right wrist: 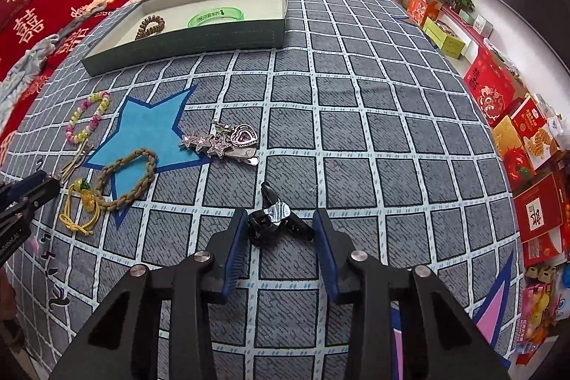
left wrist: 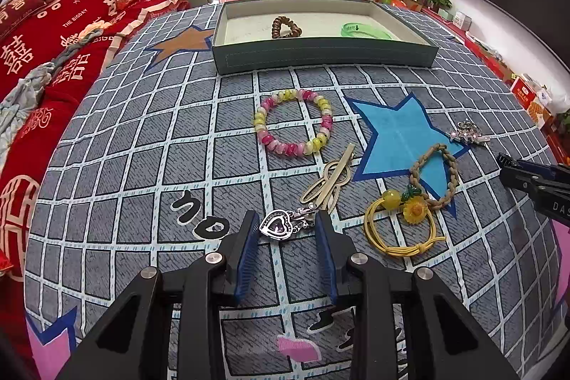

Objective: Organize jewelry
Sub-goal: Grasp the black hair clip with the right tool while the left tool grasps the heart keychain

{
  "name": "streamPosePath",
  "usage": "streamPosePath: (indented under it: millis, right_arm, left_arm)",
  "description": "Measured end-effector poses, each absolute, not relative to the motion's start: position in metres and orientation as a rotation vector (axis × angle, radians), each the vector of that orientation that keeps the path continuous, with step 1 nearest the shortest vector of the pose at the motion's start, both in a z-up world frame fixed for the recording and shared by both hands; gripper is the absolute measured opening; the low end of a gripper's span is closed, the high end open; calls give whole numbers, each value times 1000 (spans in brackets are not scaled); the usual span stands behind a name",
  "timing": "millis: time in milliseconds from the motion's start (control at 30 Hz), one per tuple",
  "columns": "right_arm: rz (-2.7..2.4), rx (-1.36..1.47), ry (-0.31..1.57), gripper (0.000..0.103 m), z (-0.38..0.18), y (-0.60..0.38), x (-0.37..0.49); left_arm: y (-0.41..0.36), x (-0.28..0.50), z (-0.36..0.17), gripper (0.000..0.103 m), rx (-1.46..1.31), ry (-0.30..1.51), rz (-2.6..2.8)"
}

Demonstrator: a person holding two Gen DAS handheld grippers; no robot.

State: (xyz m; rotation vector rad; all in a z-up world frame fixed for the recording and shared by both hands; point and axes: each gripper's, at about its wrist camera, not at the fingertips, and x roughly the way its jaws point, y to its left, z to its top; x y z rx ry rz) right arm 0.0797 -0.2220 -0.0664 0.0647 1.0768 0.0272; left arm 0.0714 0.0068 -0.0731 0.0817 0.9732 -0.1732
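In the left wrist view my left gripper [left wrist: 285, 219] straddles a silver heart pendant [left wrist: 278, 227] on the checked cloth; small gaps show beside both blue pads. My right gripper [right wrist: 281, 216] stands the same way around a black hair clip [right wrist: 274, 223], its pads close to the clip's ends but not clearly pressing. The grey tray [left wrist: 320, 56] [right wrist: 185, 41] at the back holds a brown bead bracelet [left wrist: 285, 27] and a green bangle [left wrist: 363, 31].
Loose on the cloth lie a pink-and-yellow bead bracelet [left wrist: 294, 121], a gold hair clip [left wrist: 331, 180], a braided beige loop [left wrist: 434, 173], a yellow sunflower hair tie [left wrist: 402, 223], a star clip [right wrist: 213, 143] and a second heart pendant [right wrist: 244, 134]. A red sofa stands left, boxes right.
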Motion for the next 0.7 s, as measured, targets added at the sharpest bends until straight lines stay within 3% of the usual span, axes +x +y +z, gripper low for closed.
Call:
streamPosePath:
  millis: [33, 67, 700]
  right_arm:
    - [26, 73, 1076, 41, -66, -222, 79]
    - [26, 84, 1077, 41, -66, -224, 79]
    - [160, 333, 1017, 41, -6, -247, 80]
  left_arm:
    - [8, 71, -73, 45, 76, 972, -175]
    - [9, 70, -72, 30, 64, 972, -177]
    - [25, 64, -8, 30, -44, 895, -221]
